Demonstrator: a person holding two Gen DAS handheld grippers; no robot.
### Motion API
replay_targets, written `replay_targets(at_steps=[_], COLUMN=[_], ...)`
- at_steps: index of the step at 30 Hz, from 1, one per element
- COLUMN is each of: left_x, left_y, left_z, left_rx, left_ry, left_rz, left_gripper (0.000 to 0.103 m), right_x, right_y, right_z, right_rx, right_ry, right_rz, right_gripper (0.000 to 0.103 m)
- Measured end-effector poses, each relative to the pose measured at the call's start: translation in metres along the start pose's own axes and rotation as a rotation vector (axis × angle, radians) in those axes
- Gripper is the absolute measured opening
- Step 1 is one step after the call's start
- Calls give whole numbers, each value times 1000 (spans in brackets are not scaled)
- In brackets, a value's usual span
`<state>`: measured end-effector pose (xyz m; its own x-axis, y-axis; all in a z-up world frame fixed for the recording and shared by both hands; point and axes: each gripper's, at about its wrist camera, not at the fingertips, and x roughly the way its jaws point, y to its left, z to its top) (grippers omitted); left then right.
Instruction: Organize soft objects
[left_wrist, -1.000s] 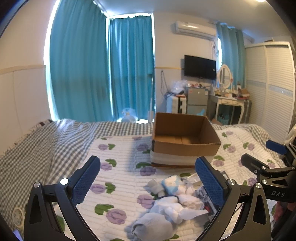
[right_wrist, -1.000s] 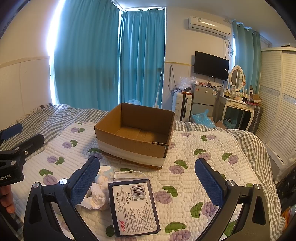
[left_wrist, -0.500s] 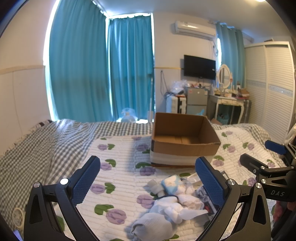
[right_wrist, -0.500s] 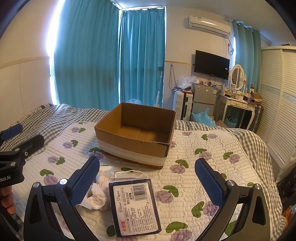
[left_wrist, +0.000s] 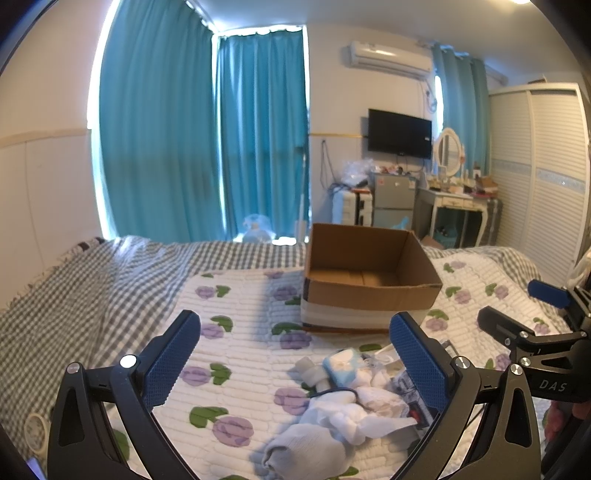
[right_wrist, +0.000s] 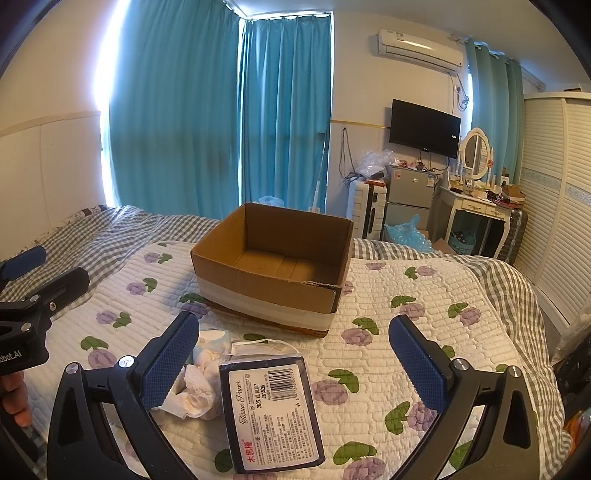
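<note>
An open, empty cardboard box stands on the flowered quilt. In front of it lies a pile of soft things: a grey sock, white socks, a light blue bundle and a dark tissue paper pack. My left gripper is open and empty, held above the pile. My right gripper is open and empty, above the tissue pack. Each gripper shows at the edge of the other's view: the right one and the left one.
A grey checked blanket covers the bed's left and far side. Teal curtains, a suitcase, a small fridge, a dressing table and a wardrobe stand beyond the bed. A tape roll lies at the lower left.
Almost nothing has changed. Both grippers stay open and hover in the same place, with only a slight drift.
</note>
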<state>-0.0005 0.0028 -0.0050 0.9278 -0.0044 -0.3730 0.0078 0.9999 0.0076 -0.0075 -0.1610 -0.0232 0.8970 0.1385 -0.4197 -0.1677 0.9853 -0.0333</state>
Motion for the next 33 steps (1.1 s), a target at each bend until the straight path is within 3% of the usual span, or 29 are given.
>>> replay_targets(at_steps=[17, 26, 31, 33], left_x=[-1, -22, -8, 5], left_y=[0, -2, -1, -2], left_z=[2, 10, -11, -26], left_rx=[0, -4, 11, 10], left_ry=[-4, -15, 87, 154], left_rz=[4, -21, 1, -3], left_gripper=[103, 103, 103, 103], right_x=[-2, -31, -18, -1], right_y=[1, -4, -9, -8], right_z=[2, 19, 7, -9], right_rx=[1, -30, -65, -81], right_ry=[-2, -45, 67, 158], right_rz=[5, -6, 15, 35], right_gripper=[103, 103, 103, 103])
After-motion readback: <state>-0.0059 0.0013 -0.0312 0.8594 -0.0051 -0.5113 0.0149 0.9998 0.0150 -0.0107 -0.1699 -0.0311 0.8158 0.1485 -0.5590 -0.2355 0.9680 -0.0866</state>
